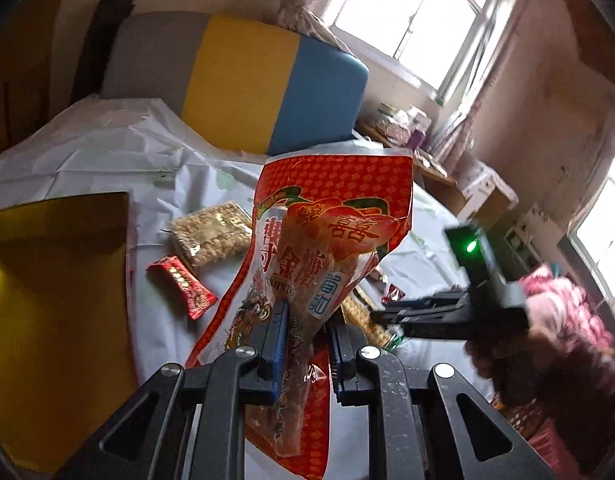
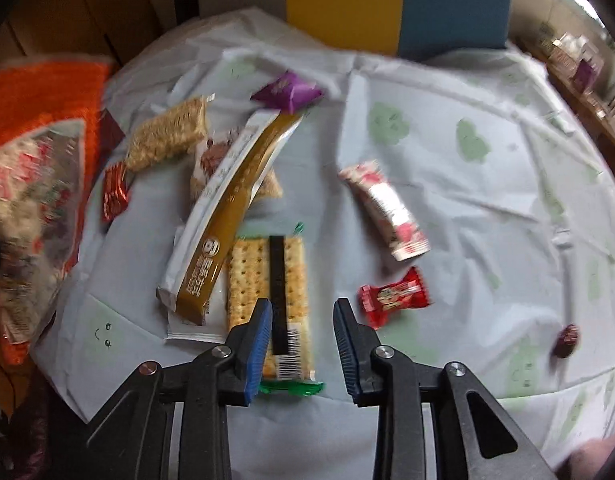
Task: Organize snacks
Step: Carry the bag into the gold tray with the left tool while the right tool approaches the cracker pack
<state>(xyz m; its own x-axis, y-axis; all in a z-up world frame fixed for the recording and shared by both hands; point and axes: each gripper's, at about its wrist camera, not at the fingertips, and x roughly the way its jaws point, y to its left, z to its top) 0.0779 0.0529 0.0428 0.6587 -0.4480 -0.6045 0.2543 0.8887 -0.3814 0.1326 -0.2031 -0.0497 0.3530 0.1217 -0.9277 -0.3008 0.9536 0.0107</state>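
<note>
Snack bag of red-and-orange printed plastic with a clear window point(image 1: 319, 264) stands lifted above the white tablecloth point(image 1: 107, 152), long axis upright, sealed top edge pointing up and far; the left gripper point(image 1: 307, 344) is clamped on its crumpled lower part; the right gripper point(image 2: 303, 344) holds its blue fingers point(image 2: 259, 344) apart, empty, above a clear-wrapped cracker pack point(image 2: 263, 276).

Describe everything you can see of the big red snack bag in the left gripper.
The big red snack bag is a crinkly plastic pouch, red-orange patterned, with Chinese characters, a dragon print and a clear panel showing pale tan contents. The left gripper is shut on its lower part, the blue pads pinching it into a narrow waist. It is held lifted and tilted, sealed top edge away from the camera, above the white tablecloth. In the right wrist view it appears blurred at the left edge. Nothing else visibly touches it.
</note>
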